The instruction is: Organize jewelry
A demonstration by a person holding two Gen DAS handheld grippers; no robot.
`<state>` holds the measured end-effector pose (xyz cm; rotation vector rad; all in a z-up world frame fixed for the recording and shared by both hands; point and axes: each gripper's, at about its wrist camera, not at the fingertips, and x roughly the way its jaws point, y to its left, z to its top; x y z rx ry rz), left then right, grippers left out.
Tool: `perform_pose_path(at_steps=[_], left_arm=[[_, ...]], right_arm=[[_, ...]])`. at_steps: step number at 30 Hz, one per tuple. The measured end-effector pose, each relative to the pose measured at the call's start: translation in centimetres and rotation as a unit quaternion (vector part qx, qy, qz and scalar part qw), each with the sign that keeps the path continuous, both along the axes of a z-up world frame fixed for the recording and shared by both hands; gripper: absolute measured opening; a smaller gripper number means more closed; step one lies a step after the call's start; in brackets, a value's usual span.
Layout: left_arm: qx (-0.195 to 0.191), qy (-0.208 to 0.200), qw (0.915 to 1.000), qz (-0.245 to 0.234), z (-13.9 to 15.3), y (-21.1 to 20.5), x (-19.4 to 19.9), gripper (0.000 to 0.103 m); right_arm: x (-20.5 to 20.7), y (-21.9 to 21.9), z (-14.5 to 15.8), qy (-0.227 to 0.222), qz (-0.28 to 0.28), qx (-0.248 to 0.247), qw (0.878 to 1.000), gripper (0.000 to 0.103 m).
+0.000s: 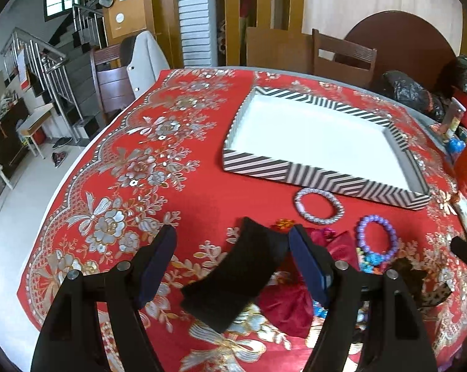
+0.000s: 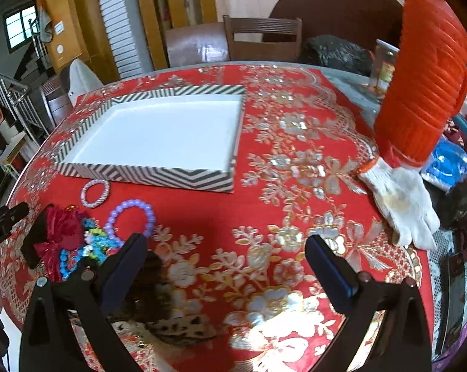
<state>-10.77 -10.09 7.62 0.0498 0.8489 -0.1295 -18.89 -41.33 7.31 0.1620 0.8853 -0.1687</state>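
A striped tray (image 1: 258, 162) with a white inside stands on the red floral tablecloth; it also shows in the right wrist view (image 2: 146, 176). In front of it lie a silver beaded bracelet (image 1: 319, 206) (image 2: 95, 192), a purple bead bracelet (image 1: 376, 237) (image 2: 129, 220), a black cloth band (image 1: 236, 276), red fabric flowers (image 1: 283, 303) (image 2: 61, 229), blue beads (image 2: 92, 246) and a leopard-print piece (image 2: 171, 322). My left gripper (image 1: 233, 260) is open, its jaws either side of the black band. My right gripper (image 2: 227, 260) is open and empty, right of the pile.
An orange ridged object (image 2: 425, 74) and a white glove (image 2: 401, 198) lie at the table's right. Black bags (image 1: 410, 90) sit at the far edge. Chairs (image 1: 342, 55) stand around the table. The table edge drops off at left.
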Motion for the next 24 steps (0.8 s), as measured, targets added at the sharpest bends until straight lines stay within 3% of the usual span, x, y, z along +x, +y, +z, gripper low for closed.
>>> perform_pose_path(at_steps=[24], left_arm=[[0.003,-0.004,0.9999,-0.016,0.2,-1.6,-1.7,0.064]], right_arm=[[-0.5,3.3,0.6,-0.007,0.037,-0.009,0.999,0.103]])
